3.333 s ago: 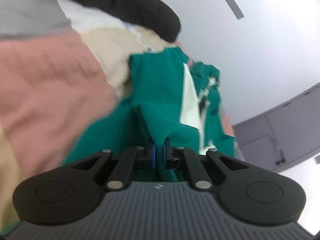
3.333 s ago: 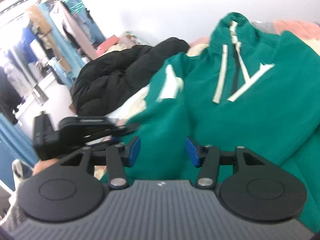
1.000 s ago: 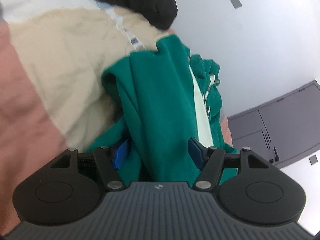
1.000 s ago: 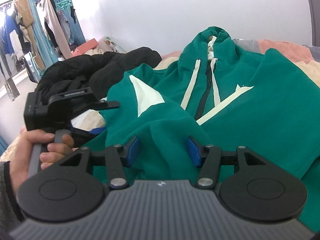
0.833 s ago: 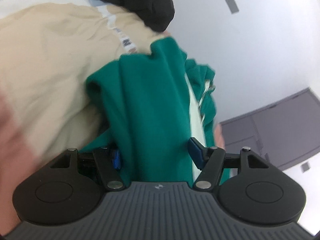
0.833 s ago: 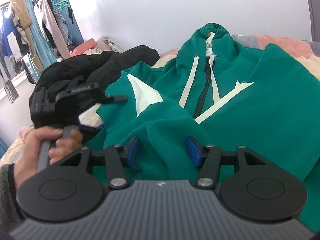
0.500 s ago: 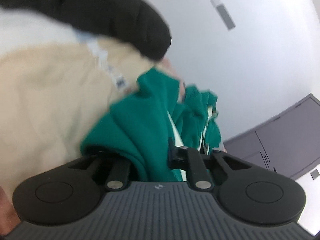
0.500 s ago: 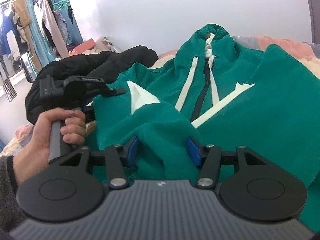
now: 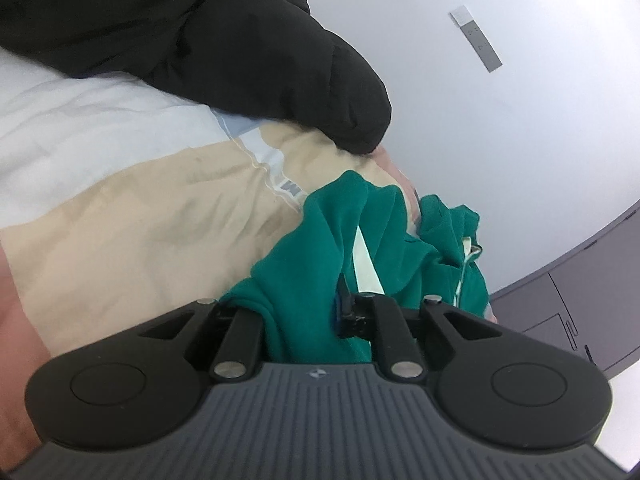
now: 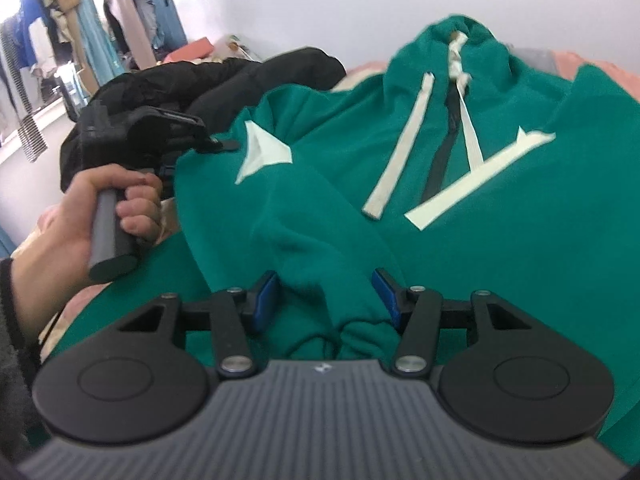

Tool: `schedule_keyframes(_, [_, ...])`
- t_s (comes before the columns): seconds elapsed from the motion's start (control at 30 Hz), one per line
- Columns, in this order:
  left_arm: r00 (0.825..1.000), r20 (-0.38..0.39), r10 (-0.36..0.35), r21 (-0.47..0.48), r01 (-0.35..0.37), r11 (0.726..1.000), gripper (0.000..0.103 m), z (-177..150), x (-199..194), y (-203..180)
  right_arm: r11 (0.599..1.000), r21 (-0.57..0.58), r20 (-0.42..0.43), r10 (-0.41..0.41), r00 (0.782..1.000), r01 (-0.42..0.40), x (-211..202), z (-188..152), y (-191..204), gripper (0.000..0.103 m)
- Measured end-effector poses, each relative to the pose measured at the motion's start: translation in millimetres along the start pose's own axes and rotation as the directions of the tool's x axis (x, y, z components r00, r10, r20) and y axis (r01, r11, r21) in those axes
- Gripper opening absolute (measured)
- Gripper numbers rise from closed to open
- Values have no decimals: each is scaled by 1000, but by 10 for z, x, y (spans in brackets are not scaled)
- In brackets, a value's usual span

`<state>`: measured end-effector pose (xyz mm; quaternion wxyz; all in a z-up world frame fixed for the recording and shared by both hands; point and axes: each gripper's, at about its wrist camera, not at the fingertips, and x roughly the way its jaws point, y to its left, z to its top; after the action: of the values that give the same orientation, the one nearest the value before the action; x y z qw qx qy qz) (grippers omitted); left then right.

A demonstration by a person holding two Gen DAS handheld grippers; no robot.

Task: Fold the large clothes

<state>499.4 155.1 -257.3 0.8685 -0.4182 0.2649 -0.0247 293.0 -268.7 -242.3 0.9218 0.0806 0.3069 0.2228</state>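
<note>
Closest in, my left tool [image 9: 304,312] was clamped hard on a bunched fold of the green hoodie [image 9: 320,264]; its jaws had just been closing, then eased a hair, with the cloth pinched between them. Over on the right wrist view, my right tool [image 10: 326,294] stood half open, blue pads [image 10: 266,294] either side of a humped ridge of the same hoodie [image 10: 460,220], the left pad apart from the cloth, the right one at its edge, contact hard to tell. No grip there. Just left of it, the person's left hand [image 10: 80,216] gripped the grey handle of the other tool [image 10: 168,132] at the hoodie's edge. The hoodie lay spread front up on the bed [image 9: 140,216], cream drawstrings [image 10: 404,148] running down from the hood. Beyond it, a black puffer jacket [image 10: 248,76] lay heaped. Farthest back, a white wall [image 10: 320,0] and hanging clothes [image 10: 80,20] at far left.
</note>
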Motion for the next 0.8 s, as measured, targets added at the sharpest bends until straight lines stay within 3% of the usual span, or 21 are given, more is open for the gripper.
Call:
schedule_keyframes(0.1, [1000, -16, 21, 46, -20, 999, 32, -12, -91, -67, 1000, -3, -4, -2, 1000, 2, -6, 13, 9, 54])
schedule_keyframes(0.17, [999, -27, 41, 88, -38, 995, 53, -67, -183, -143, 1000, -4, 0, -6, 1000, 6, -21, 12, 14, 54])
schedule_keyframes(0.23, [996, -8, 90, 175, -87, 981, 57, -154, -315, -268, 1000, -3, 6, -11, 1000, 11, -40, 19, 18, 54])
schedule_keyframes(0.43, [987, 43, 155, 317, -160, 935, 58, -444, -770, -557, 999, -7, 45, -42, 998, 42, -194, 26, 45, 54])
schedule_keyframes(0.57, [992, 43, 120, 399, -128, 908, 58, -697, -1044, -803, 999, 5, 73, -51, 996, 51, -327, 49, 21, 54])
schedule_keyframes(0.8, [995, -33, 98, 585, -60, 809, 58, -1344, -1255, -1226, 996, 62, 92, -70, 993, 65, -551, 54, -96, 55])
